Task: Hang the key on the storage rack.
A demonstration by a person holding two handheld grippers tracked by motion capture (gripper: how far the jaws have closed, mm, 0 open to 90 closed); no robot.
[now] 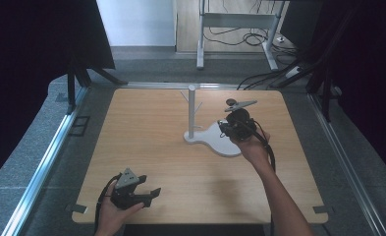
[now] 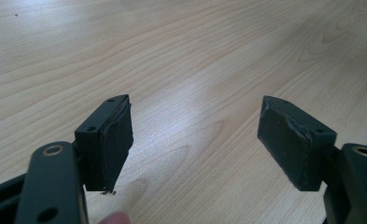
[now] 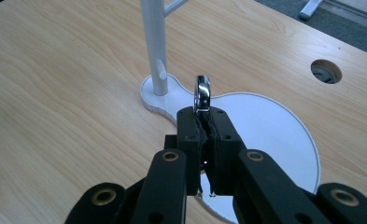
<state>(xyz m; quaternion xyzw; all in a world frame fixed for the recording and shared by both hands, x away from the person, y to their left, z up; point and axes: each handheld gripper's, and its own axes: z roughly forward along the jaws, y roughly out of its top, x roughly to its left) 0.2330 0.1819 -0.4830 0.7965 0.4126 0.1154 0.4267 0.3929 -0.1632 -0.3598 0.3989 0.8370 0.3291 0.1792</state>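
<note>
Wooden desk (image 1: 146,142) over grey floor | white stand (image 3: 154,51) near desk centre on its white base (image 3: 274,126) | right hand-held gripper (image 3: 202,122) above the base, jaws clamped on a silver ring (image 3: 202,92) | left hand-held gripper (image 2: 195,140) near front-left edge, jaws wide apart, empty

A wooden table (image 1: 146,147) stands on grey carpet (image 1: 33,142). A round hole (image 3: 326,71) is cut in the tabletop near its far right corner. A metal rail (image 1: 48,157) runs along the floor on the left, and another (image 1: 350,162) on the right. Dark curtains (image 1: 28,49) hang at both sides. Beyond the table stands a white desk frame (image 1: 234,19), with black cables (image 1: 239,38) lying loose under it.
</note>
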